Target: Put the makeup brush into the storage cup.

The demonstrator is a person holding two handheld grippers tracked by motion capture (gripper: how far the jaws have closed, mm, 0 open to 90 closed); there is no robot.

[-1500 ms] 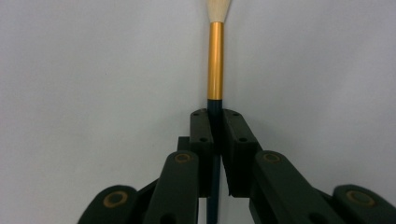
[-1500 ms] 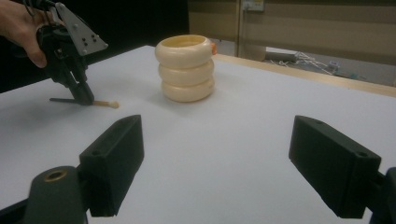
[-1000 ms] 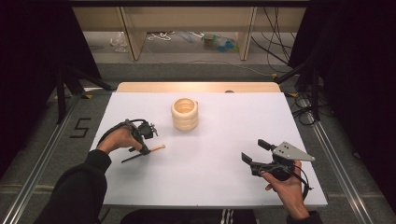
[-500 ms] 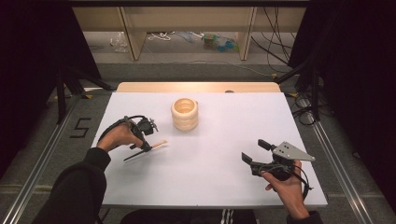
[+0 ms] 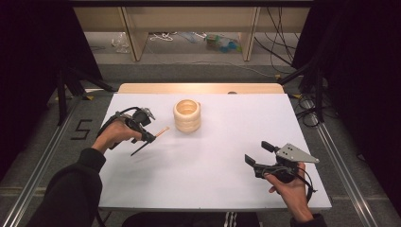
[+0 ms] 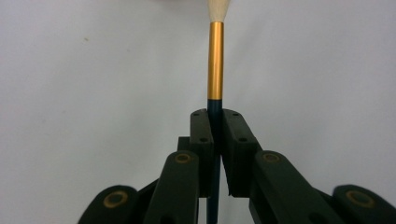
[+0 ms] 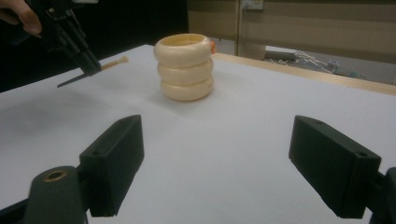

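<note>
Now | left gripper (image 5: 150,136) raised, clamping brush (image 6: 215,60) | right gripper (image 5: 259,153) low, gaping, empty

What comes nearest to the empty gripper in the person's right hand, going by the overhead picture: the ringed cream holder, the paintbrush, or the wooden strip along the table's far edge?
1. Ringed cream holder, up and left of the right gripper, mid-table.
2. Paintbrush, further left, clamped in the left gripper.
3. Wooden strip, along the far edge.

The last two are fairly close to call.

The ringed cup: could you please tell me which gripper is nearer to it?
Left. The left gripper, shut on a brush, is just left of the cup; the right gripper sits apart, nearer the person.
</note>
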